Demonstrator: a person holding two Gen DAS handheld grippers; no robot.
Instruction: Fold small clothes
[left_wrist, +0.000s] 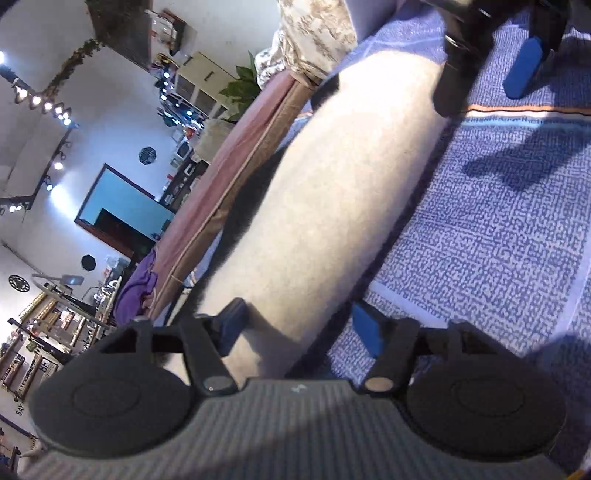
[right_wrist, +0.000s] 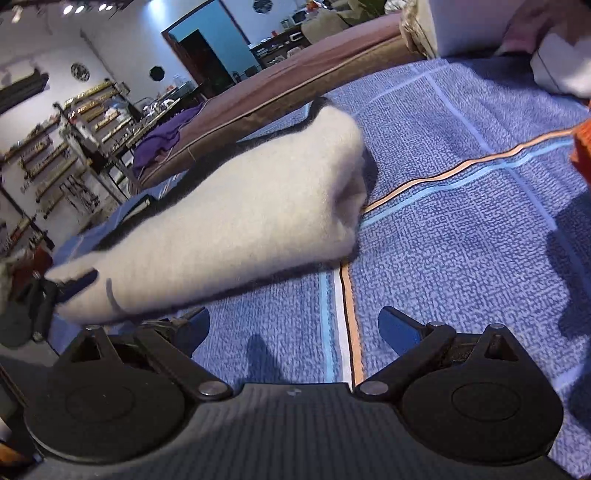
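Note:
A white fuzzy garment with dark edging lies folded in a long strip on the blue patterned bedspread. My left gripper is open, its blue pads on either side of the strip's near end. In the right wrist view the folded garment lies to the left, and the left gripper shows at its far left end. My right gripper is open and empty, low over the bedspread just beside the garment. It also shows in the left wrist view at the top right.
A brown mattress edge runs behind the bedspread, with a purple cloth on it. A floral pillow lies at the head. A white pillow and an orange object sit at the right. Shelves stand beyond the bed.

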